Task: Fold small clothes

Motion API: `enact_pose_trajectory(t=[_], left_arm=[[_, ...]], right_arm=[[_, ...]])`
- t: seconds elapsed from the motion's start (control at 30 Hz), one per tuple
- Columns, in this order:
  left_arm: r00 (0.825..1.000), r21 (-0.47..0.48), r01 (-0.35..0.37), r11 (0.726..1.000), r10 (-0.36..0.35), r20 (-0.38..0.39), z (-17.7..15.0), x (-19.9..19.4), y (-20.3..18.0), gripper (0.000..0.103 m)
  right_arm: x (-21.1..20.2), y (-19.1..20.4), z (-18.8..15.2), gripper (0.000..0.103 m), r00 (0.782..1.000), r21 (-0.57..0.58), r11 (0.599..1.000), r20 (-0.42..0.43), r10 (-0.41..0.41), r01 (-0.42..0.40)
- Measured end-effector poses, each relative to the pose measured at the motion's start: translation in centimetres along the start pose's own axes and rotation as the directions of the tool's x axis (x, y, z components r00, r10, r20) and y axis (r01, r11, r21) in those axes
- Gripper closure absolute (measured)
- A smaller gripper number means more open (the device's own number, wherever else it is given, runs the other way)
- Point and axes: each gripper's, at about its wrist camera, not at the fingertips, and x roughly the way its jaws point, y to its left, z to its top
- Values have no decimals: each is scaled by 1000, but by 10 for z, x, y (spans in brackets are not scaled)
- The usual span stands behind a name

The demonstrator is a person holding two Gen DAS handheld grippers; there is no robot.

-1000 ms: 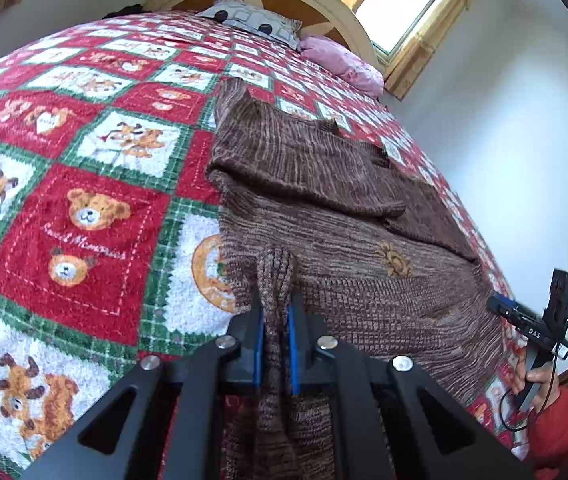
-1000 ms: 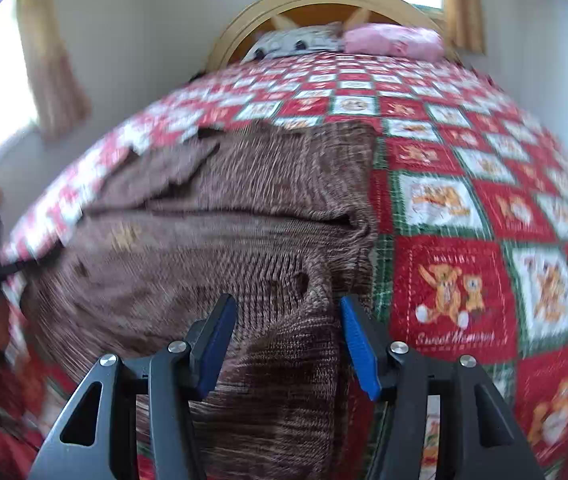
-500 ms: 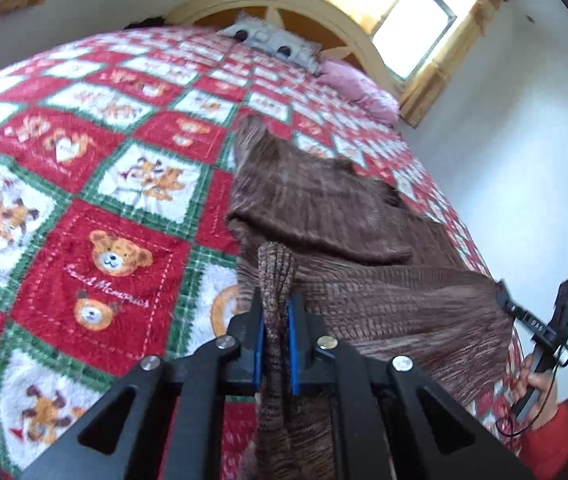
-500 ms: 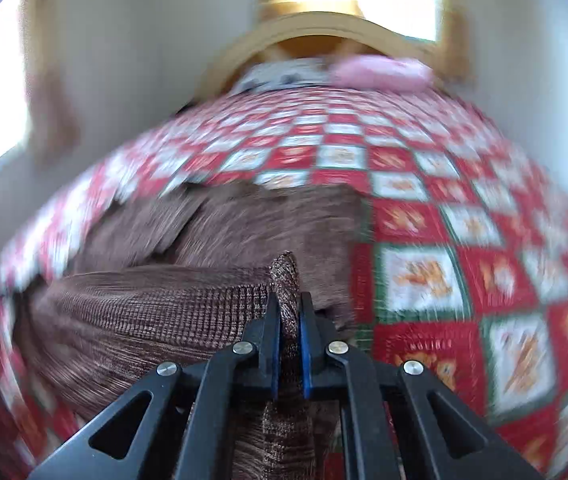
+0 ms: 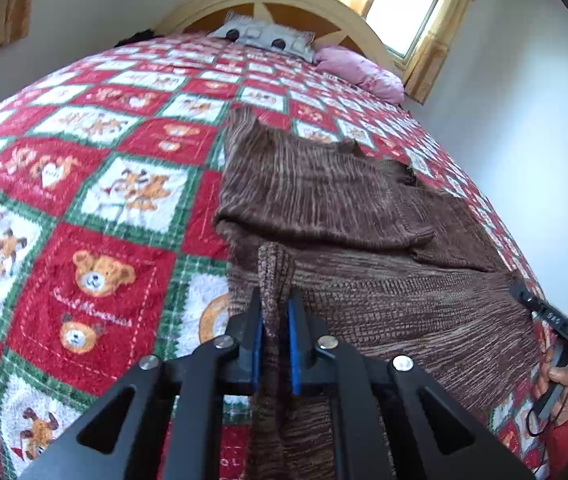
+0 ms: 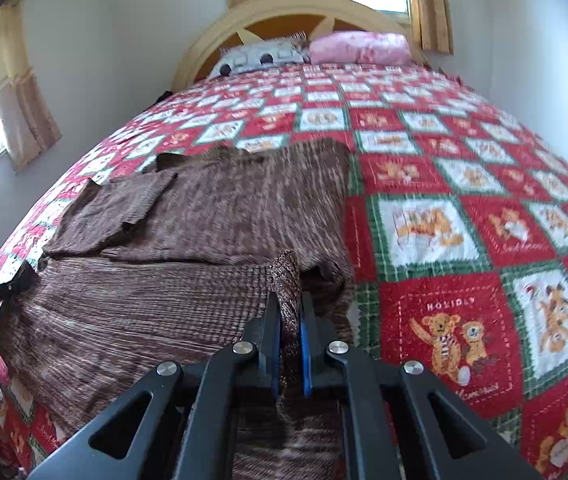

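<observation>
A brown knitted sweater lies spread on the bed, its sleeves folded in over the body. My left gripper is shut on the near left corner of its hem, a pinch of knit standing up between the blue pads. In the right wrist view the same sweater fills the left half, and my right gripper is shut on the near right corner of the hem. The hem stretches lifted between both grippers. The right gripper also shows at the right edge of the left wrist view, with a hand on it.
The bed carries a red, green and white teddy-bear quilt. A grey pillow and a pink pillow lie by the arched wooden headboard. Walls stand close on both sides, with curtained windows.
My right gripper closed from open onto the sweater's hem corner and raised it. The left gripper kept its grip, and the hem lifted off the quilt between them.
</observation>
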Motion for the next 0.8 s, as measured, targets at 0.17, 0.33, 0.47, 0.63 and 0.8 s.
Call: enact_pose_trajectory(t=[0.17, 0.33, 0.47, 0.63, 0.8], left_arm=[[1000, 13, 1, 1000, -2, 27, 10, -9, -5, 93], [997, -24, 39, 999, -38, 72, 34, -21, -7, 93], [995, -24, 27, 999, -25, 97, 55, -19, -8, 93], [994, -45, 21, 999, -16, 112, 90, -5, -9, 93], [991, -68, 11, 998, -2, 135, 119, 15, -10, 93]], right_arm=[[-26, 10, 13, 96, 997, -23, 1000, 79, 12, -10], [-46, 13, 38, 96, 988, -25, 999, 146, 51, -48], [-46, 17, 56, 96, 984, -61, 998, 174, 37, -26], [-33, 16, 87, 96, 981, -85, 996, 195, 21, -4], [-13, 12, 113, 96, 979, -86, 996, 204, 3, 15]])
